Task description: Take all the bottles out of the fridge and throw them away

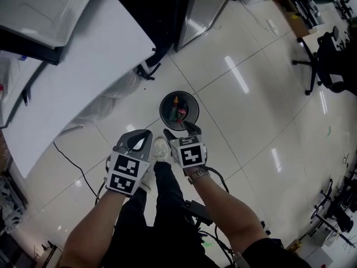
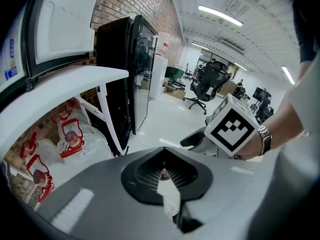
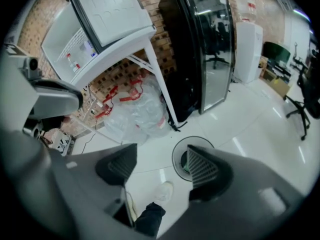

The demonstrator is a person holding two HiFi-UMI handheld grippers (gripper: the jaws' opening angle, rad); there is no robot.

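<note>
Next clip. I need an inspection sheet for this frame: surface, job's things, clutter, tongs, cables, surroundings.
Surface: glossy tiled floor with light reflections.
Job's things: round black bin on the floor just ahead of the tongs, with coloured things inside that are too small to name. Black glass-door fridge stands beyond it; its door looks shut. No loose bottle seen.
Clutter: clear plastic bags with red print under the white table.
Grippers: left tongs shut, empty. Right tongs open, empty, at the bin's near rim.
Cables: black cable lies across the floor at the left.
Surroundings: office chair, brick wall.
</note>
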